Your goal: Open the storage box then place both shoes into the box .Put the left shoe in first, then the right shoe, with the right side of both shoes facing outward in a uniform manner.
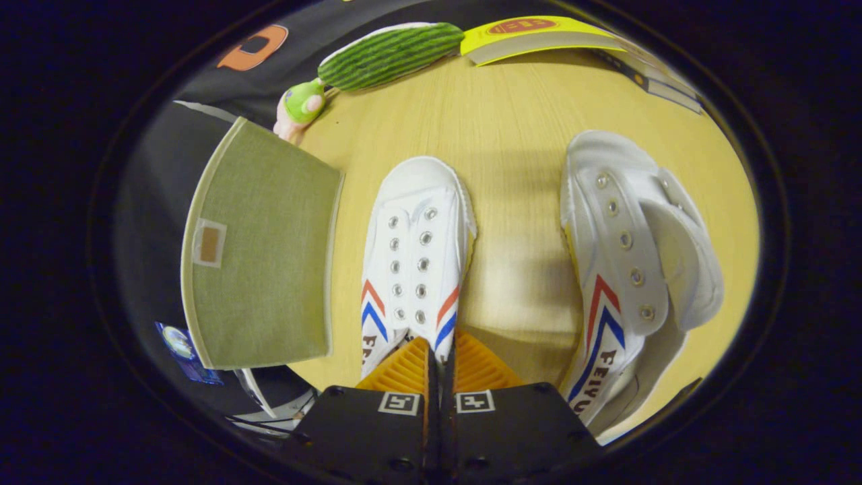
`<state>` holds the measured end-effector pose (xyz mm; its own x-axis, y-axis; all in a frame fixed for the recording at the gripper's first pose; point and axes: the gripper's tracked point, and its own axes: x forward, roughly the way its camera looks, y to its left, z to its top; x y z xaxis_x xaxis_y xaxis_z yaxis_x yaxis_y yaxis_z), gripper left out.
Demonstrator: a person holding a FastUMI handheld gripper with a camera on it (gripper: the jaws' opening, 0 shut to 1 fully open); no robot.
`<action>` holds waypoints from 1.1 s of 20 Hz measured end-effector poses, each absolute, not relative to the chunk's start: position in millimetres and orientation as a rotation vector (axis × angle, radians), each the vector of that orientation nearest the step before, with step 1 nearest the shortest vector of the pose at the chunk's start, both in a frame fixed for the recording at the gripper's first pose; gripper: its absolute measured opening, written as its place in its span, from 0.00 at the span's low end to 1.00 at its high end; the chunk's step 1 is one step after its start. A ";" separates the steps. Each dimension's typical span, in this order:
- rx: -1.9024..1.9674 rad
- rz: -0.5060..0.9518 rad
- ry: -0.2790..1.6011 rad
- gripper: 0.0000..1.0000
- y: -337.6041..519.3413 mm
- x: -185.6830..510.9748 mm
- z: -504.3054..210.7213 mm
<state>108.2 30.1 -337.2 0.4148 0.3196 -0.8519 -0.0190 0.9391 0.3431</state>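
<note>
Shoes: your gripper (439, 360) has its fingers pinched together on one shoe (416, 249); other shoe (630, 269) sits nearby, w/ green box (262, 249) beside.

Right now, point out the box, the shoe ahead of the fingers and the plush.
box (266, 249), gripper view, on its green fabric lid.
shoe (414, 249), gripper view, on its eyelet panel.
plush (390, 55), gripper view, on its striped green body.
gripper (439, 360), gripper view, fingers closed together.
</note>
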 end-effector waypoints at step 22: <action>0.392 0.284 0.906 0.06 228.2 62.3 -87.1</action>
<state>62.3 228.2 -87.1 0.5878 0.3991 -0.7037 -0.0739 0.8927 0.4446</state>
